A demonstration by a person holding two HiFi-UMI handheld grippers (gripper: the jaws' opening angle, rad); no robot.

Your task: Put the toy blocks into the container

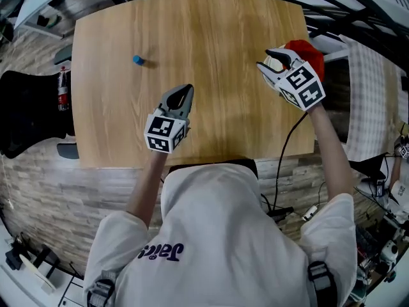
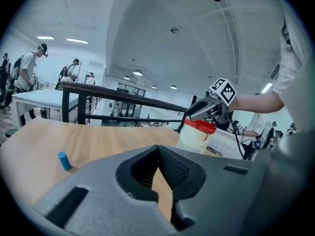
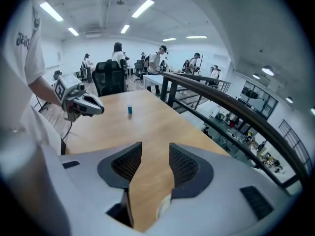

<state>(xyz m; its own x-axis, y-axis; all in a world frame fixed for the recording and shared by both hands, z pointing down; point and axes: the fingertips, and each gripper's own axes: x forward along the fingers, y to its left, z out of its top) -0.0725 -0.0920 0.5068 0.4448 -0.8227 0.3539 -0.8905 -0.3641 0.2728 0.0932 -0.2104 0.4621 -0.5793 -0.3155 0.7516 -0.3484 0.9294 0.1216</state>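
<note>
A small blue block (image 1: 136, 60) stands alone on the wooden table (image 1: 211, 31), far left; it also shows in the left gripper view (image 2: 63, 160) and the right gripper view (image 3: 130, 109). A pale container with a red rim (image 2: 197, 135) stands at the table's right edge (image 1: 308, 51). My right gripper (image 1: 268, 61) hangs just left of the container's top, jaws open with nothing between them (image 3: 155, 149). My left gripper (image 1: 185, 89) is over the table's middle, pointing away from me. Its tips meet and it holds nothing (image 2: 157, 149).
A black chair (image 1: 25, 114) and a red bottle (image 1: 62, 88) stand off the table's left side. A black railing (image 2: 123, 93) runs behind the table. A cable (image 1: 284, 165) hangs from my right gripper. People stand in the background.
</note>
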